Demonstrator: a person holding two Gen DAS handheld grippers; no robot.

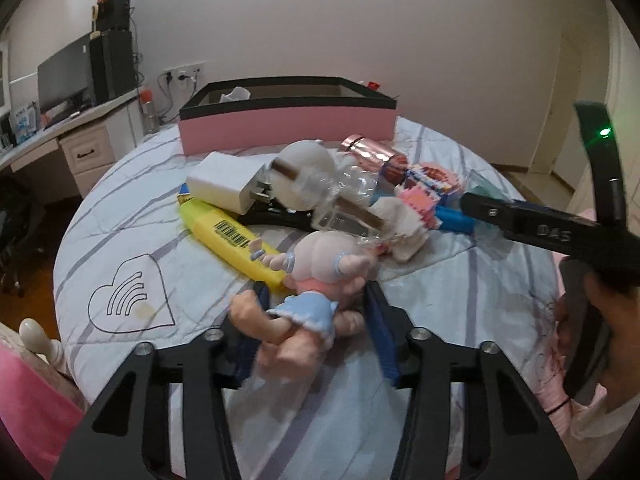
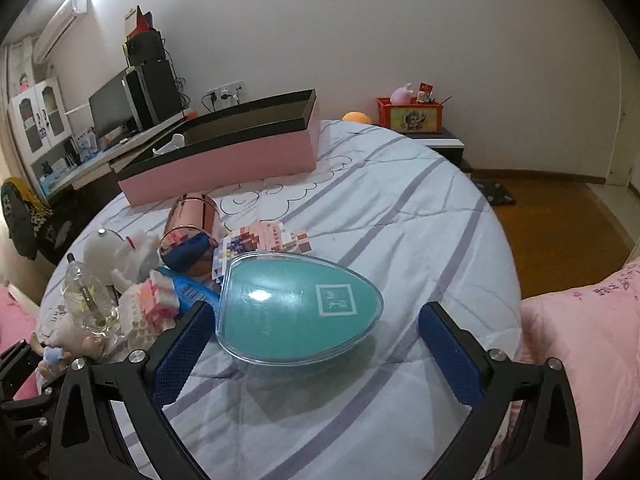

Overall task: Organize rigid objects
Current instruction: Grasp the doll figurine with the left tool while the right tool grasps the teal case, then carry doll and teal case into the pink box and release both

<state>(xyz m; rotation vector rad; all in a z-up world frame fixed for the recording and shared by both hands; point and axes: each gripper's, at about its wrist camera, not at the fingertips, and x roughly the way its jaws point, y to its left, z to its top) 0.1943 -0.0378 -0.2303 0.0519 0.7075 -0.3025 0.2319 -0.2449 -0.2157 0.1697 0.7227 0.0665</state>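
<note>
A pink doll in a blue dress (image 1: 312, 280) lies between the blue pads of my left gripper (image 1: 316, 320), which is closed on it on the bedspread. Behind it lie a yellow marker (image 1: 236, 240), a white charger (image 1: 228, 182), a clear bottle (image 1: 344, 196) and a rose-gold cylinder (image 1: 372, 152). My right gripper (image 2: 316, 344) is open, its pads either side of the near end of a teal egg-shaped case (image 2: 296, 308). The pink storage box (image 2: 224, 152) stands open at the far edge; it also shows in the left wrist view (image 1: 288, 124).
A pink block model (image 2: 264, 240) and blue tube (image 2: 192, 288) lie by the case. A desk with a monitor (image 1: 64, 72) is at the left, a nightstand with a red box (image 2: 408, 114) at the far right. A pink pillow (image 2: 580, 340) lies at the right.
</note>
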